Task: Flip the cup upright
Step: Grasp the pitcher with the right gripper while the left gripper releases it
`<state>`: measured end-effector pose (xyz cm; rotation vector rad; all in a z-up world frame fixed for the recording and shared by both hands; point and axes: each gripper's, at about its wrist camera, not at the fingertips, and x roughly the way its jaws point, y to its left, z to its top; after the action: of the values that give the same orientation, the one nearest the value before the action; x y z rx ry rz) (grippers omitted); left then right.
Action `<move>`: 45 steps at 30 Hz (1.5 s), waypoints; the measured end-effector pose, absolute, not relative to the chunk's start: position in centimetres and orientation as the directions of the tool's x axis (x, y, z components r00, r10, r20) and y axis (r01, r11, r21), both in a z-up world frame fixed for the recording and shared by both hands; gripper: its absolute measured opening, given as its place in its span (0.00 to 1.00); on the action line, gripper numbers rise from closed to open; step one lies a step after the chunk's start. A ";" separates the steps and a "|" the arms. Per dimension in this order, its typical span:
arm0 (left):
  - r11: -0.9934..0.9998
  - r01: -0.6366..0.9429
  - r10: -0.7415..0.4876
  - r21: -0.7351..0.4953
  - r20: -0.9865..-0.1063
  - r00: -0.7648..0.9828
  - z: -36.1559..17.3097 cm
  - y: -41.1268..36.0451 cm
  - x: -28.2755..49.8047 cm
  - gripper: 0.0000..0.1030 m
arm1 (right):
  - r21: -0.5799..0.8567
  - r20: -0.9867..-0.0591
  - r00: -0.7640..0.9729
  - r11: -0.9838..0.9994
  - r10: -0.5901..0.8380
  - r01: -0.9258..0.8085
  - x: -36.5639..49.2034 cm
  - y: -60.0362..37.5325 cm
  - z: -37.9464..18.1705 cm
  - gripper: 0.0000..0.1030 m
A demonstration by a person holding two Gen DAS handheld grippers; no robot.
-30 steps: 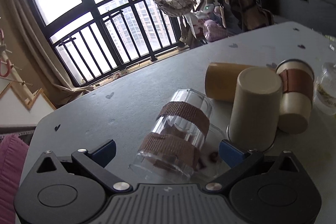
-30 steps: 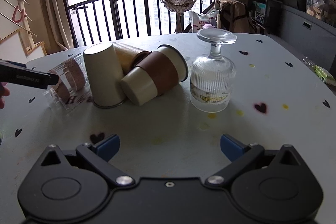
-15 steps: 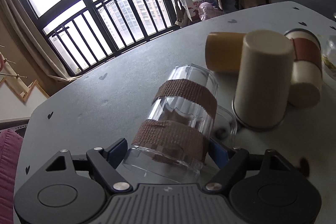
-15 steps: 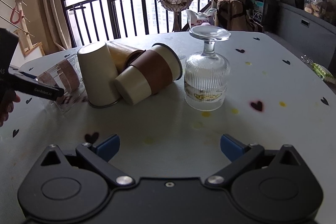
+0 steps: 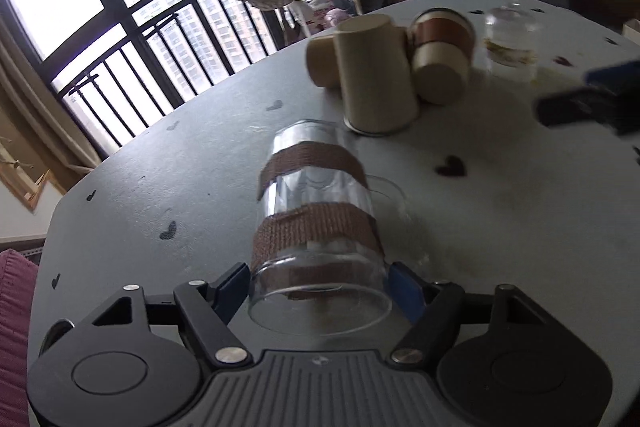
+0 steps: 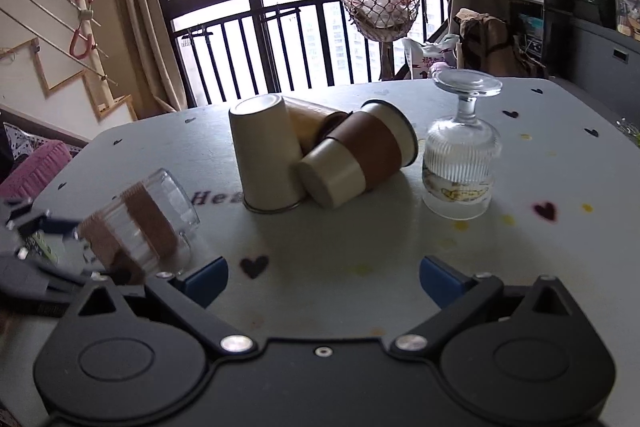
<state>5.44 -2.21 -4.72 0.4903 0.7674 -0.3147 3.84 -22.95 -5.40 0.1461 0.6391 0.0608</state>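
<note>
A clear glass cup (image 5: 316,223) with two brown woven bands lies tilted between the blue pads of my left gripper (image 5: 318,285), which is shut on it near its base. The cup is lifted off the table, its far end pointing away and up. In the right wrist view the same cup (image 6: 140,223) hangs at the left, held by the left gripper (image 6: 36,227). My right gripper (image 6: 324,275) is open and empty above the table's near part; it shows as a blurred shape in the left wrist view (image 5: 592,95).
A cream paper cup (image 6: 266,155) stands upside down mid-table. A tan cup (image 6: 310,123) and a brown-sleeved cup (image 6: 356,159) lie on their sides against it. An inverted ribbed stem glass (image 6: 462,151) stands to the right. The grey table (image 6: 360,239) has heart marks.
My left gripper closed on the glass cup, lifted it and pulled it back from the paper cups. The right gripper moved slightly closer to the table.
</note>
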 end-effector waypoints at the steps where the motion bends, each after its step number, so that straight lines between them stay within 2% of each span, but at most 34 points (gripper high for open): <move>1: 0.841 0.448 -0.100 0.303 -0.726 0.680 -4.7 -2.1 5.1 0.74 | 0.164 -0.584 0.805 0.986 0.103 -0.007 3.9 -22.9 -5.3 1.00; 10: 0.852 0.448 -0.129 0.272 -0.720 0.682 -5.2 -1.5 4.4 0.74 | 0.155 -0.548 0.814 0.980 0.189 -0.123 5.7 -20.6 -3.5 1.00; 15: 0.859 0.444 -0.140 0.256 -0.717 0.683 -5.2 -1.2 4.3 0.74 | 0.177 -0.521 0.798 0.953 0.301 -0.244 9.4 -18.5 -1.9 0.92; 20: 0.859 0.448 -0.149 0.247 -0.716 0.682 -5.2 -1.0 4.2 0.74 | 0.266 -0.586 0.703 0.915 0.404 -0.304 14.5 -15.5 -2.5 0.74; 26: 0.854 0.458 -0.163 0.246 -0.710 0.685 -5.3 -0.7 4.1 0.75 | 0.366 -0.630 0.605 0.874 0.486 -0.320 18.1 -12.5 -4.4 0.61; 29: 0.859 0.458 -0.169 0.228 -0.718 0.675 -5.5 -0.4 4.3 0.77 | 0.386 -0.645 0.571 0.862 0.507 -0.329 18.0 -12.2 -5.4 0.58; 31: 0.866 0.445 -0.159 0.229 -0.718 0.678 -5.7 -0.1 4.5 0.84 | 0.388 -0.645 0.571 0.861 0.509 -0.329 17.4 -12.6 -5.3 0.57; 33: 0.874 0.432 -0.154 0.222 -0.717 0.680 -5.8 0.3 4.5 0.87 | 0.372 -0.641 0.580 0.865 0.503 -0.338 16.7 -13.2 -4.9 0.56; 41: 0.933 0.312 -0.094 0.181 -0.714 0.694 -6.2 2.5 5.4 0.90 | 0.335 -0.643 0.612 0.888 0.461 -0.316 13.5 -15.5 -4.4 0.56; 45: 0.957 0.261 -0.091 0.129 -0.719 0.689 -6.2 3.6 5.3 0.89 | 0.278 -0.671 0.590 0.890 0.449 -0.361 12.3 -14.4 -3.9 0.51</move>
<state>5.34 3.65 -6.23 0.2291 0.7875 -0.1984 12.27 -14.41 -3.87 0.1165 0.8124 0.4729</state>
